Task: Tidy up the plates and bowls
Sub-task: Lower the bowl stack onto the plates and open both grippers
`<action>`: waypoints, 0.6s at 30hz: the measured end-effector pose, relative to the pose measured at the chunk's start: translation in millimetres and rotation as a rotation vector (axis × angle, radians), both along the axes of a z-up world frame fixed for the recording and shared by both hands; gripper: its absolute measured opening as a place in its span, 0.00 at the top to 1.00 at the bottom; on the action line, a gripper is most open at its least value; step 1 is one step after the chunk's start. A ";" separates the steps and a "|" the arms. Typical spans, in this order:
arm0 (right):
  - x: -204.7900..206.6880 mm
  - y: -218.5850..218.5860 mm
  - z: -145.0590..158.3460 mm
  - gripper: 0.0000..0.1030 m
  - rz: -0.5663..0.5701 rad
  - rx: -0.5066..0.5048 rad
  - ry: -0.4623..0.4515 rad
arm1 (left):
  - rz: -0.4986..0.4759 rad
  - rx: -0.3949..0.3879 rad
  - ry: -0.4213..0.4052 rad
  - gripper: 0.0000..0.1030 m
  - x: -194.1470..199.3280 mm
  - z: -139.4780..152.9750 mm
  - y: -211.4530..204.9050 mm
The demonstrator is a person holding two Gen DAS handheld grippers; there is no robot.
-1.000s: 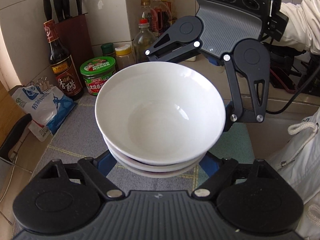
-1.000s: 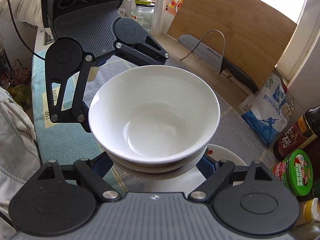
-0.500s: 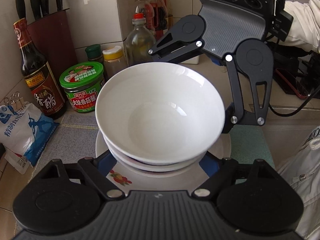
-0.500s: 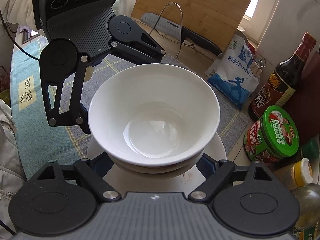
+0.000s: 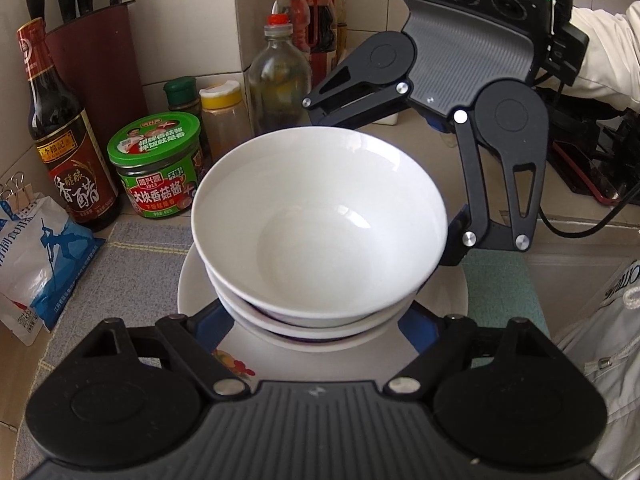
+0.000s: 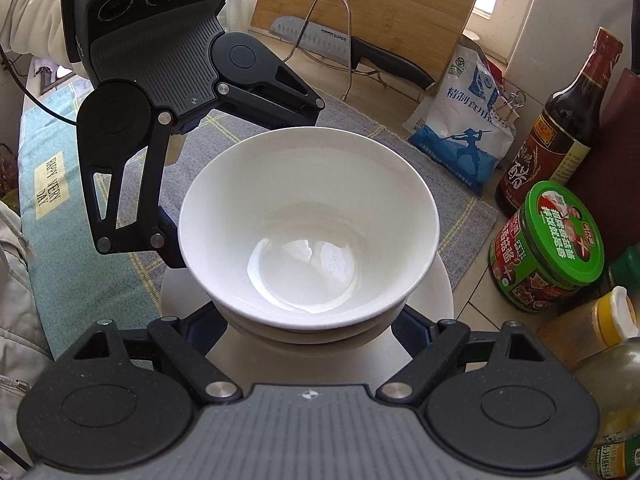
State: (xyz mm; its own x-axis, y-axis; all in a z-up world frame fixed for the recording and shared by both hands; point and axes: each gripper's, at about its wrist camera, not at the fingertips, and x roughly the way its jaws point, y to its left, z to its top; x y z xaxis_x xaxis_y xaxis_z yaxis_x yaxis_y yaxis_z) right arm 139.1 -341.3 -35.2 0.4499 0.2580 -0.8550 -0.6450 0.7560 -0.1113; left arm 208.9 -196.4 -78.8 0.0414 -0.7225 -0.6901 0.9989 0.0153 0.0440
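Stack of bowls (image 5: 320,232) is clamped from opposite sides by L gripper (image 5: 320,320) & R gripper (image 6: 316,320), jaws wide, over plate (image 5: 192,284).

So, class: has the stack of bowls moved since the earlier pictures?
Yes. The stack of bowls has come toward the green-lidded jar and now sits over a plate.

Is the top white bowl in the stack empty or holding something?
Empty. The top white ceramic bowl shows only bare glazed interior with window glare at its bottom in both wrist views; no food or liquid.
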 end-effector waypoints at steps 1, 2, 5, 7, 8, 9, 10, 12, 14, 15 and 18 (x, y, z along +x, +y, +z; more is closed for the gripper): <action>0.1 0.0 -0.1 0.11 -0.002 -0.001 -0.006 | 0.004 -0.002 -0.002 0.14 -0.2 0.0 0.6; -0.4 0.0 0.0 0.11 -0.004 0.001 -0.007 | 0.007 -0.005 -0.010 0.14 -1.2 0.2 1.6; -1.2 -2.7 2.7 0.06 -0.024 0.037 -0.004 | 0.029 -0.027 -0.052 0.09 -7.0 2.7 7.8; -4.6 -1.6 5.1 0.01 -0.032 0.029 -0.017 | 0.059 -0.050 -0.056 0.07 -10.0 6.8 16.5; -6.6 -0.3 6.6 0.01 -0.040 0.016 -0.032 | 0.074 -0.063 -0.058 0.07 -11.8 9.2 22.5; -10.0 1.0 8.8 0.01 -0.046 0.009 -0.039 | 0.093 -0.077 -0.067 0.06 -14.4 11.8 28.9; -14.0 2.3 11.8 0.01 -0.061 0.008 -0.050 | 0.121 -0.099 -0.083 0.06 -17.8 15.0 36.4; -21.7 5.3 19.9 0.01 -0.107 0.013 -0.071 | 0.191 -0.164 -0.114 0.04 -26.1 24.4 53.3; -33.2 11.0 32.8 0.00 -0.175 0.023 -0.110 | 0.261 -0.256 -0.138 0.01 -36.3 35.4 71.7; -39.8 15.2 39.0 0.00 -0.210 0.026 -0.134 | 0.306 -0.328 -0.150 0.00 -43.6 42.4 83.9; -62.2 30.8 54.7 0.00 -0.344 0.049 -0.212 | 0.403 -0.472 -0.143 0.00 -60.7 54.9 109.2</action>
State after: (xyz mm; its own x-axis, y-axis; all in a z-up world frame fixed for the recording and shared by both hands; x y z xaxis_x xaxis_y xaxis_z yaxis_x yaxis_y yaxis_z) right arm 76.9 -310.6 19.5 0.6821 0.0999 -0.7244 -0.3203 0.9314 -0.1732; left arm 148.2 -87.2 -23.9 0.4413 -0.8563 -0.2684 0.8957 0.4387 0.0732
